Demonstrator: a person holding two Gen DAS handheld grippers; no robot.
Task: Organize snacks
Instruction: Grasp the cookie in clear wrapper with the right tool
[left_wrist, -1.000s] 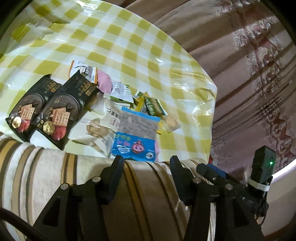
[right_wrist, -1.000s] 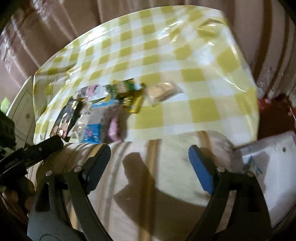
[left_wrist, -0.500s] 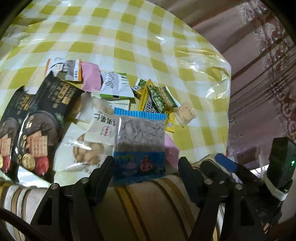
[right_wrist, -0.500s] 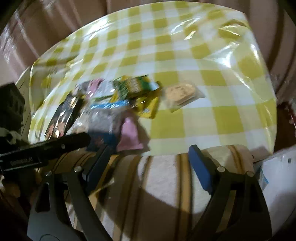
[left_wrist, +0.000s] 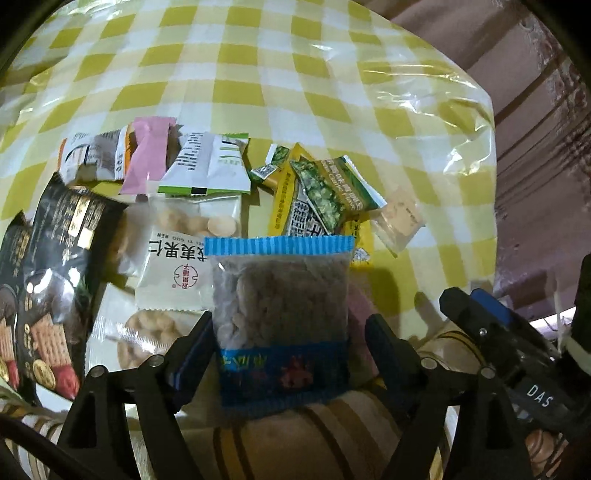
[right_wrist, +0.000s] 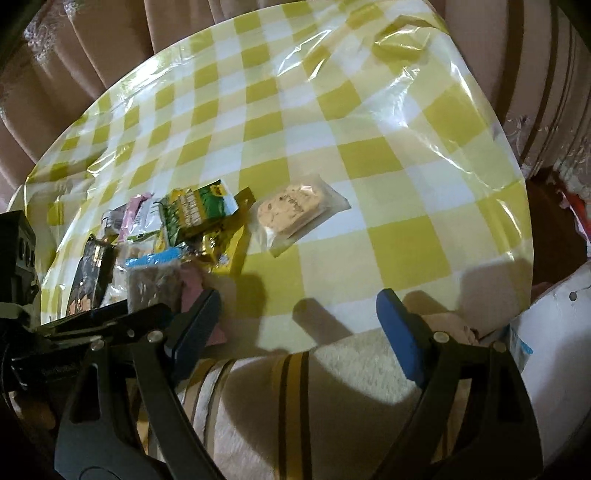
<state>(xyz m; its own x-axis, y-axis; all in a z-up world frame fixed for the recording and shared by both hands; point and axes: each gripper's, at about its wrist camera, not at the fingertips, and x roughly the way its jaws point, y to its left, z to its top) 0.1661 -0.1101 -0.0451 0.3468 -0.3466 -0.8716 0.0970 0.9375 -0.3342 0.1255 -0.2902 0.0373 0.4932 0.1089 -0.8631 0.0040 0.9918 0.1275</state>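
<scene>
Yellow-and-white checked plastic covers the table (left_wrist: 258, 74), with brownish curtains (right_wrist: 66, 74) behind it and a striped cushion (left_wrist: 314, 435) at the near edge.

Little of the print reads cleanly. On the white nut pack (left_wrist: 173, 273) I can make out "YI GUO REN" above large Chinese characters, seen upside down. On my right gripper's body, at the edge of the left view, are the letters "DAS". The green pea packet (left_wrist: 332, 192) and the black cracker bags (left_wrist: 55, 288) carry print too small or blurred for me to read.

My left gripper (left_wrist: 284, 332) has just been opening its jaws; they now stand wide, with the blue-edged clear bag (left_wrist: 280, 295) between them. The left finger (left_wrist: 195, 339) lies against the bag's edge, the right one stands clear, so nothing is clamped. The bag lies at the near end of the snack pile.

My right gripper (right_wrist: 299, 317) is wide open and holds nothing, over bare cloth beside the pile. The clear biscuit pack (right_wrist: 295, 210) lies apart, ahead of it.
</scene>
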